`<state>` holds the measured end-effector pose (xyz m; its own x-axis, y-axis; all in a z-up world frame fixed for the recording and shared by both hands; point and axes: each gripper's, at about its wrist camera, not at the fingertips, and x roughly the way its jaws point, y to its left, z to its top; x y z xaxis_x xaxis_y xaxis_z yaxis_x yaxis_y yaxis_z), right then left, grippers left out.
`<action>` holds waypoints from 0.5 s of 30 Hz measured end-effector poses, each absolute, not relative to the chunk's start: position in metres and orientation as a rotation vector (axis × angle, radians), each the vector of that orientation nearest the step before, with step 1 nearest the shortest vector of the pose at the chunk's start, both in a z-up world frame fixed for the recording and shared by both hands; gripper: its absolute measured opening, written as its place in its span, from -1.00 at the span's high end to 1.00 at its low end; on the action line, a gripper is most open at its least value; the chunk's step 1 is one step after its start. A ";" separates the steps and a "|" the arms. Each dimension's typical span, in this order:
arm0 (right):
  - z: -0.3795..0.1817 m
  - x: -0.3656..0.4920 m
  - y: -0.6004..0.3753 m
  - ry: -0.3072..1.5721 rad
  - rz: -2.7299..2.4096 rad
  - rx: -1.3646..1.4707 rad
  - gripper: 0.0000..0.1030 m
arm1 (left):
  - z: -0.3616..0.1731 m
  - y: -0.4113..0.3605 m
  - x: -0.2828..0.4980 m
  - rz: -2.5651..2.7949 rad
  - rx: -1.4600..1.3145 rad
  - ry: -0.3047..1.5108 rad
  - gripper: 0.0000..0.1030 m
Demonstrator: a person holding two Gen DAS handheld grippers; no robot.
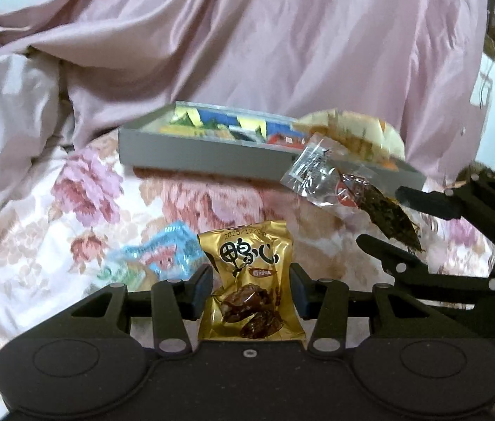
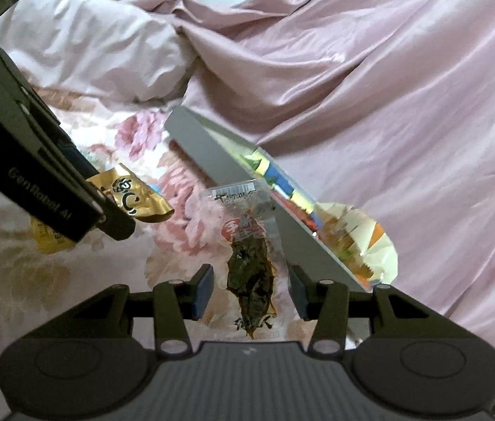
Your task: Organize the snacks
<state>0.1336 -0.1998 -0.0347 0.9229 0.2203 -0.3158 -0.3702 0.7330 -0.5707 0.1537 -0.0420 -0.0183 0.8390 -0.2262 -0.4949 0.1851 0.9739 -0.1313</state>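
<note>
My left gripper (image 1: 251,291) is shut on a gold snack packet (image 1: 249,280) with black Chinese writing, held above the floral bedsheet. It also shows in the right wrist view (image 2: 135,198), at the left. My right gripper (image 2: 251,293) is shut on a clear packet of dark dried meat (image 2: 249,266). In the left wrist view that packet (image 1: 349,193) hangs from the right gripper (image 1: 384,217) in front of the grey tray (image 1: 191,154). The tray (image 2: 208,161) holds several colourful snack packets and a pale round packet (image 1: 356,133).
A blue and pink snack packet (image 1: 163,249) lies on the floral bedsheet (image 1: 37,245) left of the gold packet. A rumpled pink satin quilt (image 1: 282,42) rises behind the tray. A pale pillow (image 2: 89,45) lies at the far left.
</note>
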 end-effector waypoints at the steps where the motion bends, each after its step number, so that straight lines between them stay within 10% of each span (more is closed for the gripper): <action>1: -0.033 0.133 -0.200 0.218 0.323 -0.670 0.01 | -0.015 -0.041 0.154 -0.212 -0.084 0.524 0.05; 15: -0.009 0.169 -0.208 0.088 0.225 -0.479 0.01 | 0.051 -0.032 0.226 -0.092 -0.167 0.385 0.04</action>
